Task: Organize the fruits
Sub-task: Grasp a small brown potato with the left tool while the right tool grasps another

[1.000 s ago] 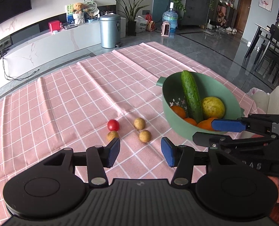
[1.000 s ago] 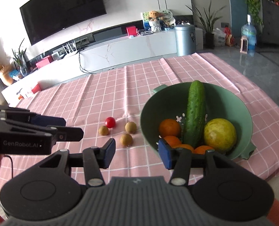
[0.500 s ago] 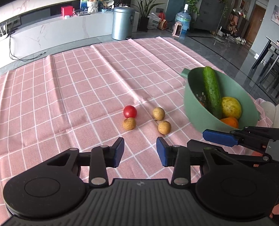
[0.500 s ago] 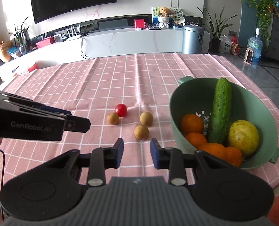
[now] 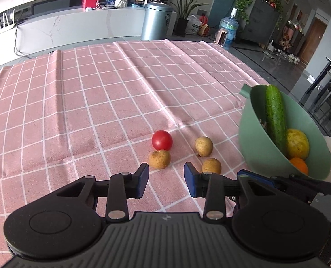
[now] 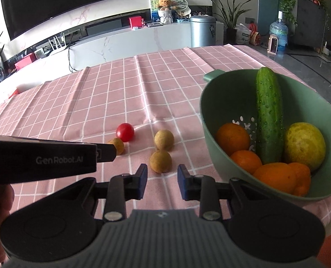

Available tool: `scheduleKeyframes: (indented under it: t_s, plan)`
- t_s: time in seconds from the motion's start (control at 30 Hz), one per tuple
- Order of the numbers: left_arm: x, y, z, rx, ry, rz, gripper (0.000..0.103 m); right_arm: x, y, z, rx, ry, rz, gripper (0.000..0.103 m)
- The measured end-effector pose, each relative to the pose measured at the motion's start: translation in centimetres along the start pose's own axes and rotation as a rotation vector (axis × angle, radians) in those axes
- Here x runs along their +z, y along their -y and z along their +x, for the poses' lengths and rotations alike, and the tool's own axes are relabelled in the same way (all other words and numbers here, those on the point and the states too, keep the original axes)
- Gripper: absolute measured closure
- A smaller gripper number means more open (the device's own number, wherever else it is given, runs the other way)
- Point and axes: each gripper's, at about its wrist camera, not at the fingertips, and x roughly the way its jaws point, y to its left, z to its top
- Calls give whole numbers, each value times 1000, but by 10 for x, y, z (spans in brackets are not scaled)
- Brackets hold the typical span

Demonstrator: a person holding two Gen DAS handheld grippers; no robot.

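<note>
Showing three oranges (image 6: 232, 138) hidden from the left view.

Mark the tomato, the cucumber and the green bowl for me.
tomato (image 5: 162, 140): left wrist view, middle of its red skin.
cucumber (image 6: 268, 111): right wrist view, mid-length of its body.
green bowl (image 6: 223, 98): right wrist view, bare inner wall left of the cucumber.

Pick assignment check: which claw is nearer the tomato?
Left. Left claw sits just short of the tomato; right claw is farther right, facing a brown fruit. Both have just been closing on nothing.
</note>
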Motion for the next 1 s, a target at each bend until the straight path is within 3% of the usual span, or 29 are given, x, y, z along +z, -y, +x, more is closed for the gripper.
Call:
scheduleKeyframes:
  t_s: [0.33, 0.63, 1.0]
  plan:
    - [3, -5, 19, 9, -15, -40, 60, 0, -6, 18, -40, 7, -13, 82]
    - [4, -4, 27, 13, -14, -33, 76, -1, -4, 29, -45, -2, -4, 83]
    - [2, 2, 25, 35, -12, 4, 77, -1, -11, 33, -55, 15, -25, 83]
